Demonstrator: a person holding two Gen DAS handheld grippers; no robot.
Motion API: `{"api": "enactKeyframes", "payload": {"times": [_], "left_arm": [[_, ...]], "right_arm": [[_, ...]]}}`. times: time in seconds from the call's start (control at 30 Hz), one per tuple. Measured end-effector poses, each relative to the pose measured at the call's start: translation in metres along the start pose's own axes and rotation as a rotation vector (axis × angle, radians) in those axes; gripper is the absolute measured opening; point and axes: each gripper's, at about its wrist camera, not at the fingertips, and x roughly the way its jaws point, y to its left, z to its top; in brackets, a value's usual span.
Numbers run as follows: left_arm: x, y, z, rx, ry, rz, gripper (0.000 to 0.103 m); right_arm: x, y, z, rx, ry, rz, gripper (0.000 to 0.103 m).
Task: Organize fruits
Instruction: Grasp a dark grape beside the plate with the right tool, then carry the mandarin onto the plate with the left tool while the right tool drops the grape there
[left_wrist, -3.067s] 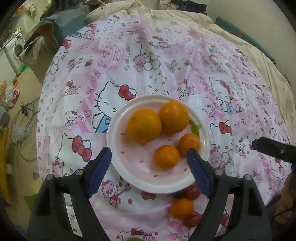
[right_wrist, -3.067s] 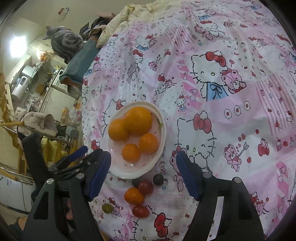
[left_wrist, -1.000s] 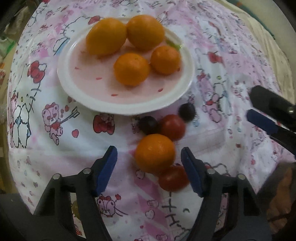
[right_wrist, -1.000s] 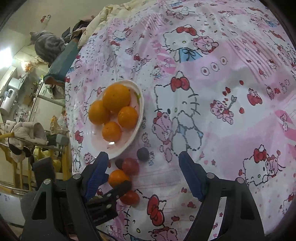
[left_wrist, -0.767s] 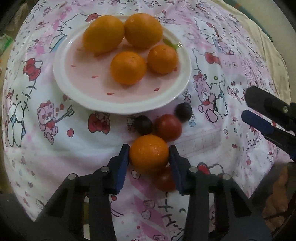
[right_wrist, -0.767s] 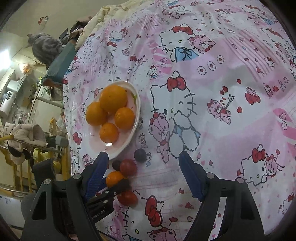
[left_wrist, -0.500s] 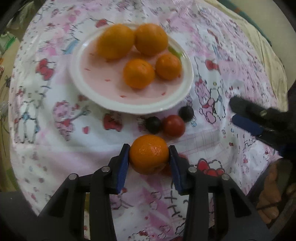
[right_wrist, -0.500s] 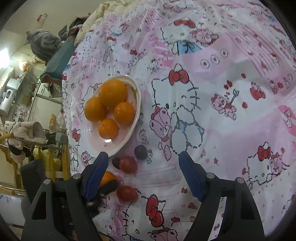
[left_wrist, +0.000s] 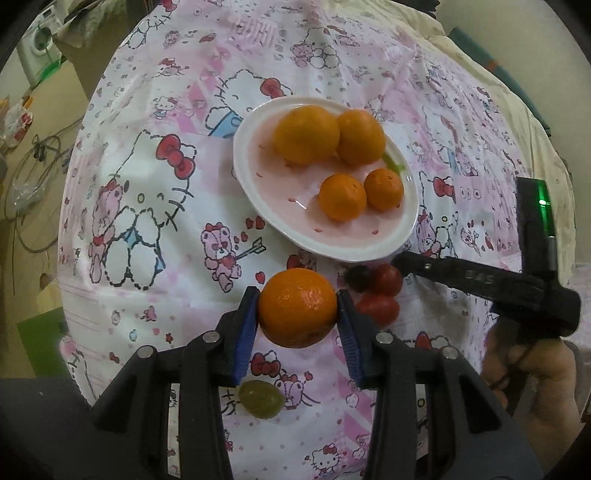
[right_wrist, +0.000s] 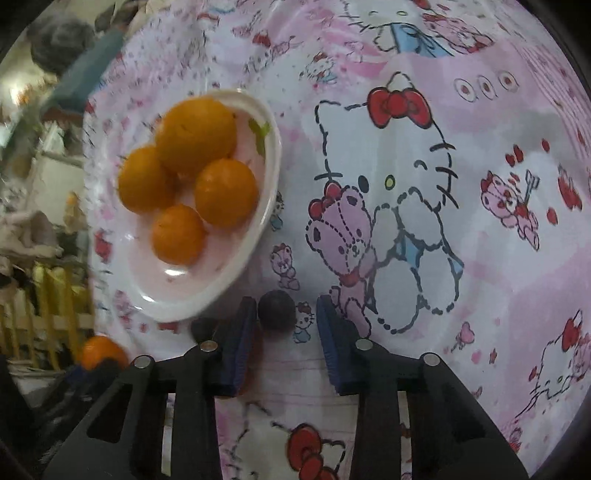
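Since the orange (left_wrist: 295, 314) is firm, round and slick-skinned, we judge a hold across its widest part safest, and that is where the left gripper (left_wrist: 296, 295) has it: jaws just closed, both pads pressed on its sides, fruit lifted clear of the cloth (left_wrist: 147, 177), just short of the plate's (left_wrist: 258, 218) near rim. It looks light; a moderate squeeze should do. The right gripper (right_wrist: 286, 306) has also just been closing and stands narrow but not clamped, with a dark grape (right_wrist: 276, 309) between the jaws: one pad touches it, the other is a little apart. That grape lies on the cloth just off the plate's near rim. We judge it soft, smooth and easy to crush or roll, so pinch it gently at the middle. Counts: five oranges, four on the plate (two big, two small) plus the held one; two tomatoes (left_wrist: 386, 278) on the cloth near that rim; two dark grapes, the second one (right_wrist: 203, 325) half hidden behind a finger; one green grape (left_wrist: 262, 398) by the cloth's near edge.
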Motion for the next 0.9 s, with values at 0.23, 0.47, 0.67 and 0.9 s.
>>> {"api": "enactKeyframes", "payload": {"times": [0.23, 0.47, 0.67, 0.9], "left_arm": [[0.001, 0.003, -0.001, -0.021, 0.003, 0.002, 0.037], [-0.002, 0.006, 0.001, -0.032, -0.016, 0.023, 0.037], [-0.001, 0.01, 0.005, -0.05, -0.031, 0.048, 0.037], [-0.003, 0.016, 0.016, -0.058, -0.043, 0.078, 0.037]], "right_arm": [[0.003, 0.017, -0.005, -0.104, -0.015, -0.032, 0.021], [-0.016, 0.0, -0.007, -0.055, -0.055, 0.068, 0.02], [-0.041, -0.01, -0.013, -0.02, -0.098, 0.139, 0.02], [-0.07, -0.009, -0.004, -0.013, -0.182, 0.232, 0.02]]}}
